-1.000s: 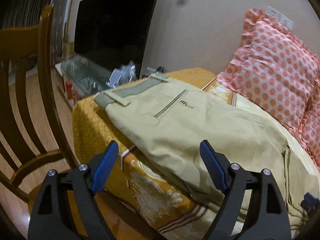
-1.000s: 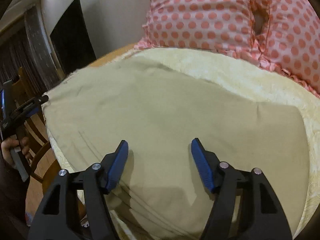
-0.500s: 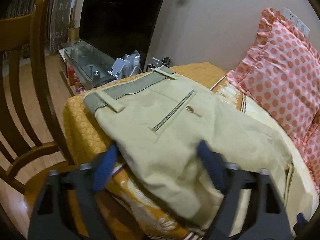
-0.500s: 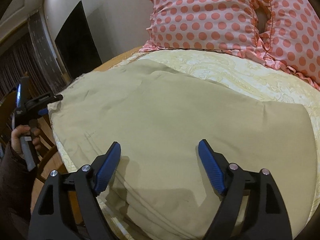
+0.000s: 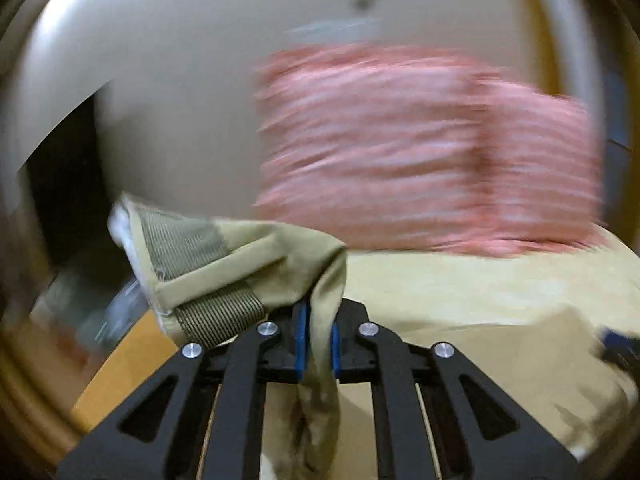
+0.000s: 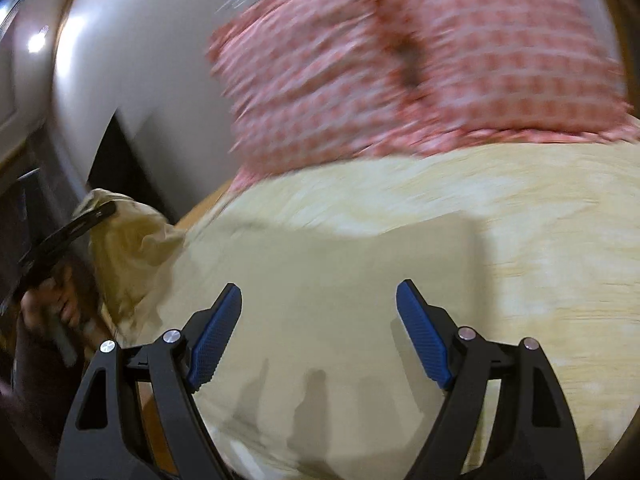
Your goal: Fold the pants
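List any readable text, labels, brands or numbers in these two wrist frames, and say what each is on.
None can be read. Both frames are motion-blurred. The khaki pants clamped in the left gripper show only a ribbed waistband, no legible tag. The pink pillows, bed sheet and open right gripper carry no lettering.

Count of items, both wrist views

Pants [image 5: 256,264]: 1 pair, khaki. Grippers: 2, left gripper [image 5: 318,342] and right gripper [image 6: 318,332]. Pink pillows [image 6: 420,64]: 2, side by side (heavily blurred, seam between them visible). Pale yellow bedcover [image 6: 540,232]: 1. Hand [image 6: 60,304]: 1.
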A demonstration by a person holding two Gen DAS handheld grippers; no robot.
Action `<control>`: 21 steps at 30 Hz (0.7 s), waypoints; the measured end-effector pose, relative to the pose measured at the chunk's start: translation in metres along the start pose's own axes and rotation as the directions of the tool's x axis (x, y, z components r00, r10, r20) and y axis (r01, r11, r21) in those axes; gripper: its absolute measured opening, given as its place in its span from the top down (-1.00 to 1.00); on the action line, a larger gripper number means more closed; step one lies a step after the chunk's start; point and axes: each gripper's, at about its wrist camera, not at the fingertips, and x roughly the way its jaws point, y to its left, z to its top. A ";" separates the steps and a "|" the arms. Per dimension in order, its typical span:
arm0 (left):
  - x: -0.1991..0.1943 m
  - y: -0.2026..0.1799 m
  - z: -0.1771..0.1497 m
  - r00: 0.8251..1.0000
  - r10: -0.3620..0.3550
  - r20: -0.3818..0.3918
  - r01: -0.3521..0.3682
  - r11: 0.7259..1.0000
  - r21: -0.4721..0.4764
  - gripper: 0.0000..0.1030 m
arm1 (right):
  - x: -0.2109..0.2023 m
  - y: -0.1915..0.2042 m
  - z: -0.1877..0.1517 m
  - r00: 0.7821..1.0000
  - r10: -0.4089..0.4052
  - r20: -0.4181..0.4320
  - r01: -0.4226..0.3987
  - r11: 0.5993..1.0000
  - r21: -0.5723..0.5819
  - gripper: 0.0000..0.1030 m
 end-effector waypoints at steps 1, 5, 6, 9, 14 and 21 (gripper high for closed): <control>-0.004 -0.025 0.001 0.997 -0.076 0.009 0.075 0.996 0.043 0.83 | -0.007 -0.010 0.002 1.000 -0.008 0.015 0.007 1.000 0.030 -0.58; -0.007 -0.120 -0.030 0.936 -0.342 -0.082 0.351 0.918 0.186 0.81 | -0.032 -0.054 0.005 0.998 -0.025 0.062 0.013 0.983 0.186 -0.58; -0.005 -0.137 -0.043 0.920 -0.373 -0.119 0.390 0.896 0.214 0.81 | -0.035 -0.068 0.006 0.997 -0.025 0.070 0.008 0.971 0.238 -0.58; 0.006 -0.174 -0.085 0.864 -0.427 -0.268 0.490 0.836 0.247 0.78 | -0.038 -0.091 0.004 0.997 -0.003 0.072 -0.022 0.941 0.339 -0.58; -0.010 -0.155 -0.099 0.840 -0.459 -0.290 0.528 0.816 0.235 0.48 | -0.008 -0.091 0.010 0.996 0.084 -0.042 -0.065 0.937 0.342 -0.58; 0.040 -0.032 -0.054 0.924 -0.304 -0.234 0.294 0.953 -0.077 -0.02 | 0.031 -0.082 0.014 0.983 0.079 -0.169 -0.027 0.957 0.289 -0.40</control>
